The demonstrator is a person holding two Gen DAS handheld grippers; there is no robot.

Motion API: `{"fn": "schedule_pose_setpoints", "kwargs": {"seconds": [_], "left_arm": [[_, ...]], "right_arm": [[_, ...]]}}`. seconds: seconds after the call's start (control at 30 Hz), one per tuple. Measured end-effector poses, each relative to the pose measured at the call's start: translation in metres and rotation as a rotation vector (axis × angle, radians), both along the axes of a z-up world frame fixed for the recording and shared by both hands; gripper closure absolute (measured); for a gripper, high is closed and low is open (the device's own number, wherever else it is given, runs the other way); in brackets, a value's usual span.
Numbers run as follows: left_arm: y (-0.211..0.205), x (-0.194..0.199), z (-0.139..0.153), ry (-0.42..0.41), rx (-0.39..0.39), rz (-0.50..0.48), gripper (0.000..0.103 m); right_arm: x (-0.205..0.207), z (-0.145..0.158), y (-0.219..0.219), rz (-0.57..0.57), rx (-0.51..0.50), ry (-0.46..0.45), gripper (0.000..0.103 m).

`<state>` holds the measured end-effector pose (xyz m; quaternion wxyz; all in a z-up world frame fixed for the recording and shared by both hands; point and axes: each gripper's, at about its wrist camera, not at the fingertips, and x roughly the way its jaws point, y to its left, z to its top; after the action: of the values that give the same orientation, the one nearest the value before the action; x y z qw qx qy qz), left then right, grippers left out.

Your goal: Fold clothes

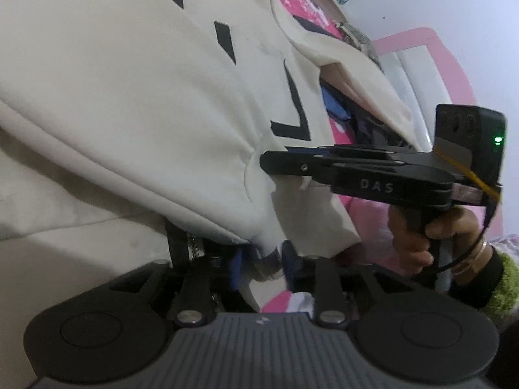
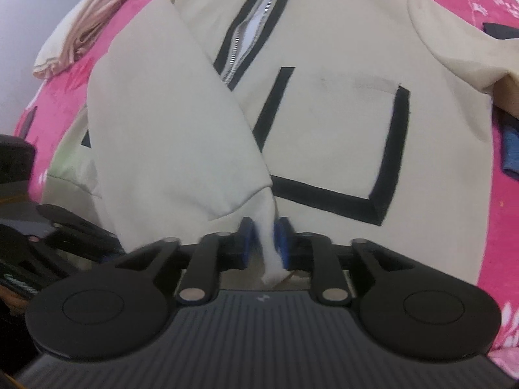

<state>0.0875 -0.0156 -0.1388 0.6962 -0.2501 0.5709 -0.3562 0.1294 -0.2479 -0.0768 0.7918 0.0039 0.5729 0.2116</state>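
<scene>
A cream zip-up jacket (image 2: pixel 331 123) with black stripes lies front up on a pink bedspread (image 2: pixel 493 227). One sleeve (image 2: pixel 168 136) is folded diagonally across its front. My right gripper (image 2: pixel 265 238) is shut on that sleeve's cuff, which is pinched between the blue pads (image 2: pixel 248 236). In the left wrist view the jacket (image 1: pixel 113 97) fills the upper left, and my left gripper (image 1: pixel 264 264) is shut on a fold at its edge. The right gripper (image 1: pixel 269 162) shows side-on there, its tips at the cloth, with a hand (image 1: pixel 415 240) on its handle.
A folded beige garment (image 2: pixel 81 32) lies at the bedspread's far left. Dark blue cloth (image 2: pixel 512 152) pokes out under the jacket's right side. A pink and white headboard (image 1: pixel 431 64) and a wall stand beyond the bed. The left tool's black frame (image 2: pixel 65 227) is close at lower left.
</scene>
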Motion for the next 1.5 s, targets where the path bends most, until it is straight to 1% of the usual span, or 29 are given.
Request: {"fn": "schedule_pose_setpoints", "kwargs": {"seconds": [0.03,0.07,0.13,0.23,0.33,0.37,0.47,0.57,0.63,0.67,0.77,0.8,0.93,1.0,1.03,1.07,1.13,1.23,1.33,1.4,1.5], "left_arm": [[0.005,-0.002,0.004,-0.012,-0.006,0.000,0.061],[0.010,-0.004,0.008,-0.028,-0.012,-0.003,0.054],[0.023,-0.008,0.018,-0.072,-0.012,-0.010,0.045],[0.051,-0.014,0.036,-0.180,0.017,-0.015,0.044],[0.090,-0.015,0.053,-0.290,0.079,0.057,0.044],[0.103,-0.015,0.059,-0.327,0.108,0.093,0.044],[0.139,-0.009,0.071,-0.435,0.230,0.221,0.045],[0.157,0.010,0.070,-0.495,0.381,0.309,0.049],[0.168,0.023,0.069,-0.534,0.482,0.368,0.049],[0.171,0.031,0.067,-0.548,0.518,0.386,0.050],[0.168,0.056,0.057,-0.565,0.561,0.388,0.050],[0.166,0.063,0.052,-0.561,0.563,0.380,0.050],[0.159,0.086,0.032,-0.531,0.548,0.368,0.056],[0.162,0.093,0.024,-0.524,0.535,0.376,0.059],[0.163,0.095,0.021,-0.529,0.529,0.385,0.066],[0.164,0.094,0.020,-0.538,0.525,0.403,0.080],[0.171,0.089,0.018,-0.529,0.491,0.465,0.090],[0.178,0.074,0.014,-0.507,0.444,0.589,0.093],[0.185,0.064,0.007,-0.451,0.398,0.691,0.094],[0.186,0.062,0.006,-0.441,0.382,0.710,0.094],[0.183,0.062,0.007,-0.453,0.397,0.701,0.094]], "right_arm": [[0.001,0.002,-0.002,-0.014,-0.006,0.005,0.068],[0.003,0.006,-0.004,-0.034,-0.008,0.006,0.062],[0.005,0.015,-0.008,-0.070,-0.016,-0.010,0.060],[0.011,0.038,-0.010,-0.110,-0.019,-0.082,0.058],[0.023,0.054,0.000,-0.125,0.035,-0.115,0.056],[0.029,0.057,0.007,-0.121,0.057,-0.119,0.056],[0.053,0.065,0.038,-0.073,0.103,-0.117,0.056],[0.084,0.073,0.078,0.012,0.134,-0.110,0.056],[0.106,0.076,0.106,0.062,0.158,-0.099,0.056],[0.118,0.077,0.117,0.078,0.170,-0.092,0.056],[0.152,0.072,0.147,0.114,0.202,-0.067,0.055],[0.164,0.068,0.157,0.121,0.212,-0.060,0.052],[0.201,0.041,0.188,0.112,0.239,0.003,0.050],[0.209,0.029,0.197,0.092,0.250,0.005,0.050],[0.213,0.023,0.201,0.081,0.260,0.004,0.050],[0.216,0.017,0.202,0.067,0.272,0.004,0.050],[0.220,0.007,0.205,0.046,0.283,0.005,0.050],[0.225,-0.005,0.204,0.015,0.273,0.005,0.051],[0.234,-0.013,0.202,-0.003,0.319,0.025,0.051],[0.239,-0.013,0.205,0.013,0.354,0.029,0.051],[0.245,-0.008,0.227,0.091,0.327,-0.009,0.051]]}}
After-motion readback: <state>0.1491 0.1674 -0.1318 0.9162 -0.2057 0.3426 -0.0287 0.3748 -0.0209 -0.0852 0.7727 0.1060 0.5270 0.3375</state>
